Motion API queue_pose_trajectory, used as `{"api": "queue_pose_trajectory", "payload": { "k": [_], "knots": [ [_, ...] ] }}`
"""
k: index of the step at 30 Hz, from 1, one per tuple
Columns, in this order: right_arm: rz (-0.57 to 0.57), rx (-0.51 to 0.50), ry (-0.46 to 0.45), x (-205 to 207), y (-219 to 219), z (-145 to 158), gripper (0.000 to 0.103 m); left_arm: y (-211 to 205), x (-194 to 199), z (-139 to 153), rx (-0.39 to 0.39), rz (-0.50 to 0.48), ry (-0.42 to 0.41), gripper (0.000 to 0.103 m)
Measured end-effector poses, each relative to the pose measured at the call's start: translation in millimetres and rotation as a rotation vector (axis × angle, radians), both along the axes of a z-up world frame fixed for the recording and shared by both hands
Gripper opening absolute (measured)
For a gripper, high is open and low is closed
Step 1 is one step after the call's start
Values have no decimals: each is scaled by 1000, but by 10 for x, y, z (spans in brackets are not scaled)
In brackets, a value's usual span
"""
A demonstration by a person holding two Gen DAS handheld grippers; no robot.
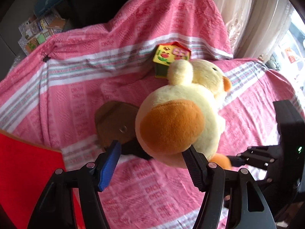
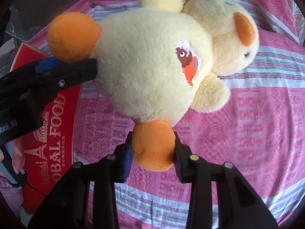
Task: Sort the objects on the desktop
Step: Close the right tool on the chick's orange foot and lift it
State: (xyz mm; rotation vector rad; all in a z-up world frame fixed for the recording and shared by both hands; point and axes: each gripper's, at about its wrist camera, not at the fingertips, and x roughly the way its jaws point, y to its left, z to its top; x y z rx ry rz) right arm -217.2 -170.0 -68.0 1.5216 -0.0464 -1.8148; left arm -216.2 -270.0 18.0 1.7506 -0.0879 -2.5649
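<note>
Plush bear (image 2: 148, 61), cream with orange feet, hung just above the pink striped cloth (image 2: 257, 133), its head toward two o'clock in the right wrist view. The right gripper (image 2: 152, 150) had its fingers clamped on one orange foot (image 2: 152, 147), which bulged between the pads. The left gripper (image 1: 152, 164) reached in from nine o'clock of that view; its fingers stood apart, the black one (image 1: 194, 169) touching the bear's rump beside the other orange foot (image 1: 169, 126), the blue one (image 1: 108, 168) clear of the fur. No squeeze showed there.

To carry the toy well, I judged the right-hand grip should stay firm, since a soft stuffed foot can slip out under the body's weight. The left fingers would do best to close on the second foot or a fold of the body before any long move, so the head does not swing. The red box lid (image 2: 47, 124) at eight o'clock looked the likely place to sort it, though that was a guess.

Hard to read: a brown flat thing (image 1: 116, 122) lay half behind the bear in the left wrist view, its kind unclear. A small painted toy house (image 1: 169, 57) at twelve o'clock was partly covered by the bear's paw. Whatever carried the cloth was hidden.
</note>
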Motion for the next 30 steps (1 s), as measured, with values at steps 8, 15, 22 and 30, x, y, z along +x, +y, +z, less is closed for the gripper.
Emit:
{"api": "queue_pose_trajectory", "payload": {
  "k": [8, 15, 22, 30],
  "knots": [
    [45, 47, 1, 402, 648, 83, 37, 340, 430, -87, 117, -31, -73, 67],
    [66, 100, 7, 788, 1083, 57, 37, 615, 743, 39, 120, -57, -78, 67],
    [73, 146, 47, 952, 1260, 150, 37, 1055, 1036, 290, 129, -162, -53, 68],
    [85, 154, 40, 1169, 1465, 133, 37, 1425, 950, 238, 115, -195, -78, 69]
  ]
}}
